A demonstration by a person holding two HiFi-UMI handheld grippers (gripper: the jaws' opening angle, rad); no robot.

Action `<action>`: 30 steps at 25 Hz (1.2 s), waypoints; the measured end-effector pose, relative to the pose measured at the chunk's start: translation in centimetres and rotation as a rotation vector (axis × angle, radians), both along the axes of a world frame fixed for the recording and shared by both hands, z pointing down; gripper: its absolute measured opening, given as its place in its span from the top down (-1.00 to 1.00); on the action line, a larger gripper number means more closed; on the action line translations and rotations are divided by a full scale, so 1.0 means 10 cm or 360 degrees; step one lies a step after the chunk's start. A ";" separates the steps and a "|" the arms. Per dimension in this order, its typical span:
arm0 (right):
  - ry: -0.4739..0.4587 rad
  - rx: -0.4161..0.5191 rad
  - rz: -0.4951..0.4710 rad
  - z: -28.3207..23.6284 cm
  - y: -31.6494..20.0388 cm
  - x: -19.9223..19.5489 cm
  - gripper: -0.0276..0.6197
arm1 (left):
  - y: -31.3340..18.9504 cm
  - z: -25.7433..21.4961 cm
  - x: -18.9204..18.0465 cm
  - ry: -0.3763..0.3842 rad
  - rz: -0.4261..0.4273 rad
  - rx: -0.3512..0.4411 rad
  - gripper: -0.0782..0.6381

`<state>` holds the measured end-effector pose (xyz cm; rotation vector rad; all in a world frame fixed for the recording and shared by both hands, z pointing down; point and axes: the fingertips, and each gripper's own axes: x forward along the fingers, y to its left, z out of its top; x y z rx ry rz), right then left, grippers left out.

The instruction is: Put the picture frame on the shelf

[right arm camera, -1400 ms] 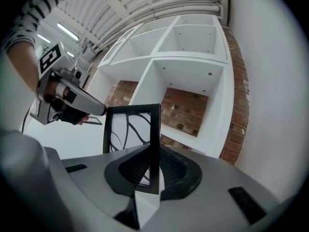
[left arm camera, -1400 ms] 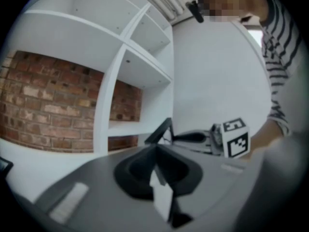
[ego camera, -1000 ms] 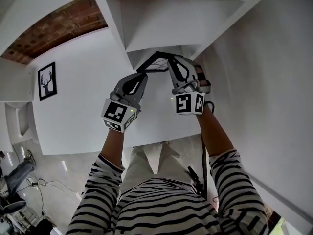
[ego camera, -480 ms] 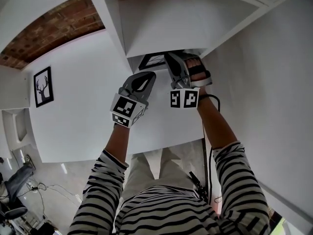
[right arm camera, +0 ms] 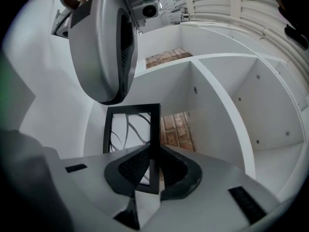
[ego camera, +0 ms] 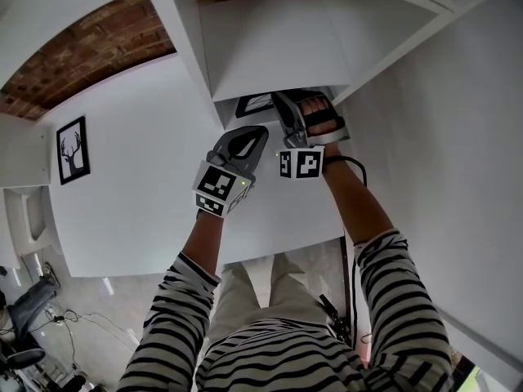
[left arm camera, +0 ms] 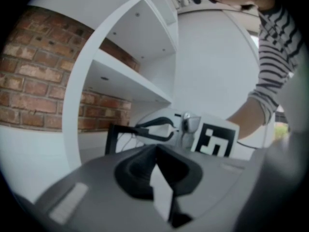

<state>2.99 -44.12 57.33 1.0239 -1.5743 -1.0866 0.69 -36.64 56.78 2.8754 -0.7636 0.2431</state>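
My right gripper [ego camera: 283, 103] [right arm camera: 153, 151] is shut on the right edge of a black picture frame [ego camera: 252, 103] [right arm camera: 131, 128] with a white print of curved black lines. It holds the frame upright at the mouth of a white shelf [ego camera: 270, 43] compartment, with the shelf board [right arm camera: 217, 100] to the right. Beside it on the left, my left gripper [ego camera: 258, 134] [left arm camera: 155, 151] is shut with nothing in it, just short of the shelf's front edge. In the left gripper view the frame [left arm camera: 114, 137] and the right gripper [left arm camera: 161, 128] show ahead.
A black-framed deer picture [ego camera: 72, 149] hangs on the white wall at the left. Brick wall [ego camera: 90, 49] shows behind the shelf unit [left arm camera: 128, 76]. White side panels close in the compartment. An office chair [ego camera: 23, 302] and cables are on the floor at the lower left.
Both grippers have moved up and forward toward the shelf. The frame has gone from in front of the compartment to its mouth, still held by the right gripper.
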 end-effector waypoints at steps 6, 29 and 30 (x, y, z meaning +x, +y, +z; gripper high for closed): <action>0.0088 0.0000 0.0023 0.13 -0.02 0.00 0.73 | 0.03 0.02 0.02 0.0004 0.0003 -0.0009 0.76; 0.0179 -0.0037 0.0044 0.26 -0.01 -0.07 0.73 | 0.06 -0.02 -0.06 0.0021 -0.0009 -0.0019 0.76; 0.0175 -0.0043 0.0047 0.25 -0.01 -0.06 0.71 | 0.06 -0.03 -0.06 0.0021 -0.0006 -0.0020 0.76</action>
